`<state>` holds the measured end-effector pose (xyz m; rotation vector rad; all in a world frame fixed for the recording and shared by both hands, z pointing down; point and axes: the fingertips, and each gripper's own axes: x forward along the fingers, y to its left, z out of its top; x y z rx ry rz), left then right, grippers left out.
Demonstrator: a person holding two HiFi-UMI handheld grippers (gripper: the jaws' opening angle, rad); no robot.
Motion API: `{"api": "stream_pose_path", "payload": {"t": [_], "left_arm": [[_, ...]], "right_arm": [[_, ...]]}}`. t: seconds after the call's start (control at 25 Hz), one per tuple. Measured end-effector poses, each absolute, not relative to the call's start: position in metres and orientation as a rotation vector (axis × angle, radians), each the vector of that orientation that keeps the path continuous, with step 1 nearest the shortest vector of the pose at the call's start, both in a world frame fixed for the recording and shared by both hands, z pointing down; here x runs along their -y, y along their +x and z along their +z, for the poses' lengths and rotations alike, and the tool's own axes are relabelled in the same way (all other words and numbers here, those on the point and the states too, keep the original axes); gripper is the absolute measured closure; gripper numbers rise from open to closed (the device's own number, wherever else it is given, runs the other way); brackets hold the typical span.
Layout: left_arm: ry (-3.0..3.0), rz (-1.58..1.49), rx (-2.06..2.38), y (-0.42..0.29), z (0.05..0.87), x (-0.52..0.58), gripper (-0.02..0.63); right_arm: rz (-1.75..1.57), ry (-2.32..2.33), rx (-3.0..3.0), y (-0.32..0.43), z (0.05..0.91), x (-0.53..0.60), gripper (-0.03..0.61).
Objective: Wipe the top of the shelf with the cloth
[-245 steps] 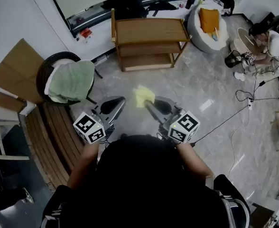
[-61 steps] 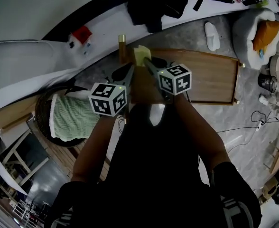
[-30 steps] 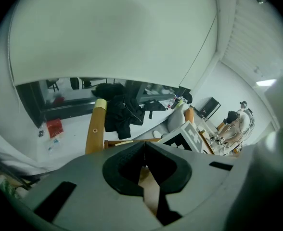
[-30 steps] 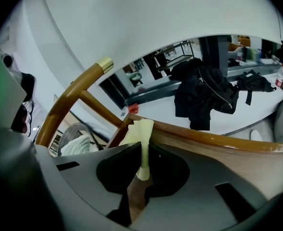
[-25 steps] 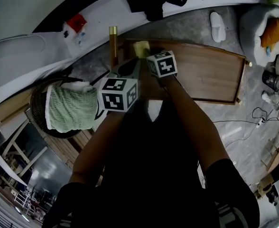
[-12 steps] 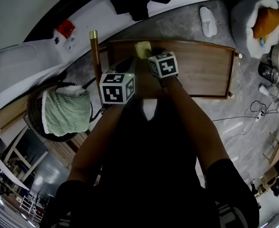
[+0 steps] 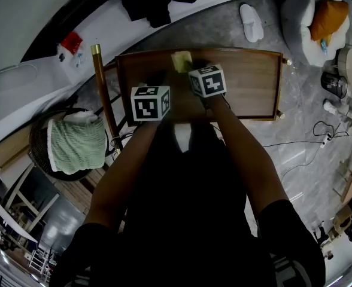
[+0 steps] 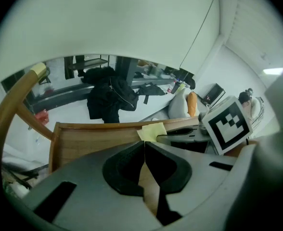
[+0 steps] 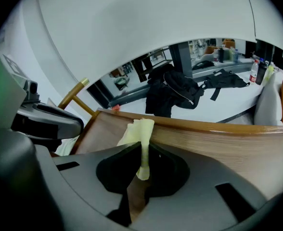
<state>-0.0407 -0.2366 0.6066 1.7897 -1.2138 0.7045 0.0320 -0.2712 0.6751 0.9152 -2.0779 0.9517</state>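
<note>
The brown wooden shelf top (image 7: 242, 82) lies below me in the head view. My right gripper (image 7: 185, 69) is shut on a small yellow cloth (image 7: 181, 60), which rests near the back edge, left of the middle. In the right gripper view the cloth (image 9: 137, 129) runs up between the closed jaws of the right gripper (image 9: 141, 170) onto the shelf top (image 9: 218, 143). My left gripper (image 7: 162, 78) sits beside it on the left, over the shelf. Its jaws meet with nothing between them in the left gripper view, where the left gripper (image 8: 144, 150) points at the cloth (image 8: 151, 130).
A tall wooden post with a brass tip (image 7: 103, 88) rises at the shelf's left side. A basket with a green towel (image 7: 77, 145) stands to the left. A white beanbag with an orange cushion (image 7: 319, 17), a slipper (image 7: 251, 23) and cables (image 7: 319, 136) lie to the right.
The right gripper and cloth have slid rightward along the shelf's back edge, away from its left end. The left gripper has kept alongside. About ten seconds ago I stood back from the shelf.
</note>
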Motion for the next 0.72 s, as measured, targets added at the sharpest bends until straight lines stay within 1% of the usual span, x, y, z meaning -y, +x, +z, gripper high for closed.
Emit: {"api": "stream_pose_path", "payload": {"t": [0.72], "left_arm": [[1.833,0.764,1.13,0.074,0.628,0.245,0.6]], "right_arm": [[0.947,1.0,2.061,0.154,0.669,0.282,0.534]]}}
